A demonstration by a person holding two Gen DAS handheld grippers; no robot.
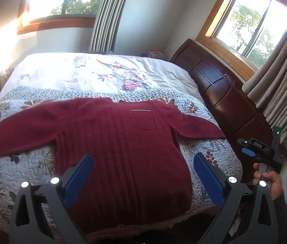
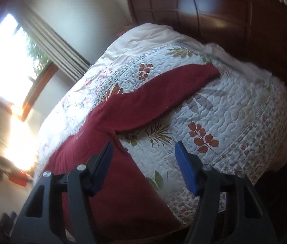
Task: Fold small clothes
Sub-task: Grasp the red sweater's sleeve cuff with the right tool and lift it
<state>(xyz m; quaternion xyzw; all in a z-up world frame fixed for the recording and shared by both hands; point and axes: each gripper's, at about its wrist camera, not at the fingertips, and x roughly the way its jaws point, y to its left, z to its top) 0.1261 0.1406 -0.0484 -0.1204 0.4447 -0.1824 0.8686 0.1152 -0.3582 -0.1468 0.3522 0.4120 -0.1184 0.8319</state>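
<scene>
Dark red sweater (image 1: 123, 142) lies flat & spread on the bed (image 1: 214, 122), front up w/ small chest pocket showing, both sleeves stretched out to the sides, hem toward the bed's near edge. No fold visible yet, so by the look of it the task is at the very start: garment laid out, all folds left to do. Left tool (image 1: 143, 181) hovers above the hem area, jaws wide apart, nothing between them, not touching the cloth as far as I can tell. Right tool (image 2: 143, 162) is off to the sweater's right side, also wide apart & empty, pointed roughly at the armpit where the right sleeve (image 2: 163, 95) meets the body; this view is motion-blurred so contact is hard to judge, prob. none. From the left wrist view the person's hand (image 1: 269, 181) grips the right tool's handle beside the bed, near the dark wood headboard (image 1: 224, 93). Likely remaining: sleeves in, then body folded over, maybe in halves.
</scene>
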